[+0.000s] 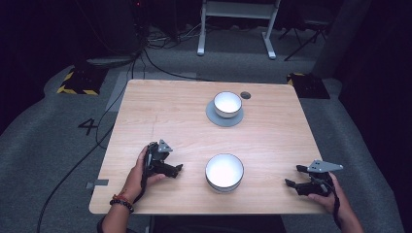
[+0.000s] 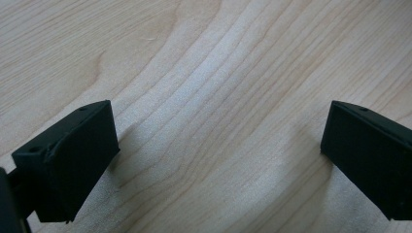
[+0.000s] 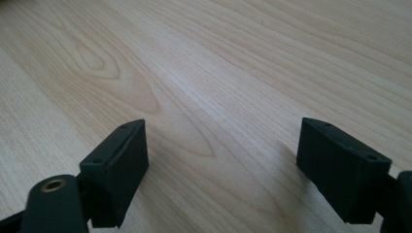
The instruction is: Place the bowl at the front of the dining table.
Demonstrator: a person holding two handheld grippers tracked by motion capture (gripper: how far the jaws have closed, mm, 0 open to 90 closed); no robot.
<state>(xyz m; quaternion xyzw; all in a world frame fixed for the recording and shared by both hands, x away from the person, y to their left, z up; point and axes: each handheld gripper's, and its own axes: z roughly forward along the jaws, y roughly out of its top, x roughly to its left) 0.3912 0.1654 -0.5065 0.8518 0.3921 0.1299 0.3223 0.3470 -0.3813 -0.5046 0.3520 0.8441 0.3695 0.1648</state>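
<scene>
Left gripper [image 1: 176, 169]: black two-jaw unit, jaws spread wide, nothing between them; in the left gripper view [image 2: 218, 160] the gap holds bare wood grain. It rests low at the near-left of the light wooden tabletop [image 1: 272, 141], jaws aimed toward the near white round bowl with a dark outer rim [image 1: 224, 172], just beside it but not touching.

Right gripper [image 1: 294, 175]: also wide open and empty, same bare grain in the right gripper view [image 3: 223, 160]. Near-right of tabletop, well apart from that bowl, jaws pointing at it.

Farther out: second white bowl [image 1: 227, 104], seated on a grey round saucer [image 1: 214, 118], toward the far edge.

Risks, judged from this layout:
- Near bowl sits close to the front edge; a sideways nudge from either gripper w/o a closed grip could push it off.
- One-sided rim pinch: the wall looks smooth, so slip or tilt is likely.
- Low approach: jaw tips may scrape the tabletop or hit the bowl wall before straddling the rim.
- If stacked on the far bowl, off-centre placement could shift the saucer.
</scene>
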